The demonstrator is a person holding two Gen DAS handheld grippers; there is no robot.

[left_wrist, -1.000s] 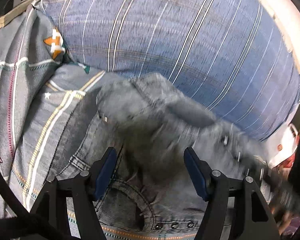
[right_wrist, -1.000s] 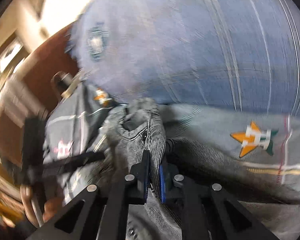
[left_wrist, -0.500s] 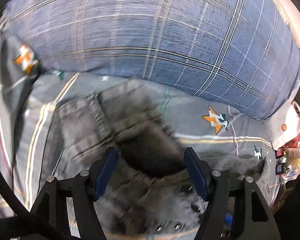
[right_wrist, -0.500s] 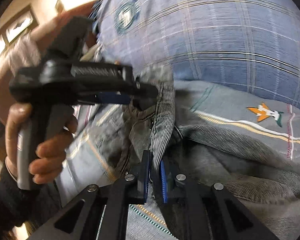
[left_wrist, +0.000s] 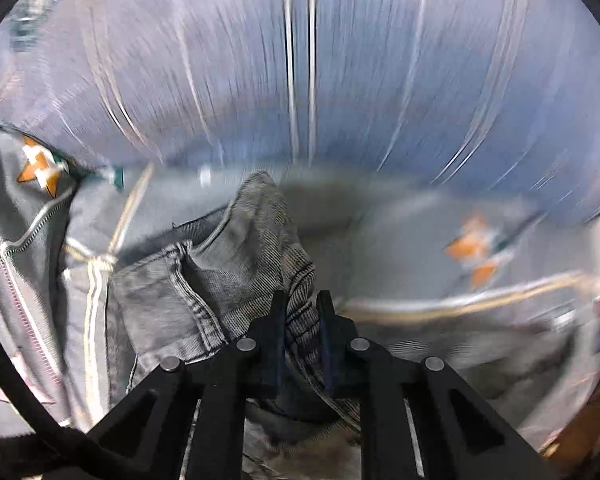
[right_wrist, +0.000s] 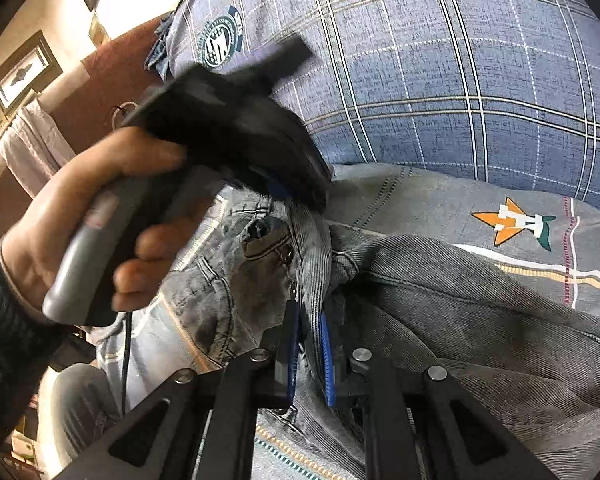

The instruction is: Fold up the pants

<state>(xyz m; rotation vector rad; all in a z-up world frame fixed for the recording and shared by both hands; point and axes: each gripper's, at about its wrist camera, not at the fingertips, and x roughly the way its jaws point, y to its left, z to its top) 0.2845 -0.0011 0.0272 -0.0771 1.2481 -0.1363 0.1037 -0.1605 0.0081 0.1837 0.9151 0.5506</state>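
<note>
The pants are grey washed denim jeans point(right_wrist: 440, 280), bunched on a bed. My right gripper point(right_wrist: 308, 320) is shut on a fold of the jeans near the waistband. My left gripper point(left_wrist: 302, 304) is shut on a raised fold of the same jeans point(left_wrist: 256, 248). In the right wrist view the left gripper point(right_wrist: 296, 196) shows as a black tool in a hand point(right_wrist: 80, 216), pinching the denim just above my right gripper. The left wrist view is blurred by motion.
A grey bedsheet point(right_wrist: 440, 204) with orange stars point(right_wrist: 504, 224) lies under the jeans. A big blue plaid pillow or duvet point(right_wrist: 440, 80) fills the back. A brown headboard point(right_wrist: 100, 84) and framed pictures stand at the far left.
My left gripper was open over the jeans and has now shut on a fold of them. My right gripper has stayed shut on the denim.
</note>
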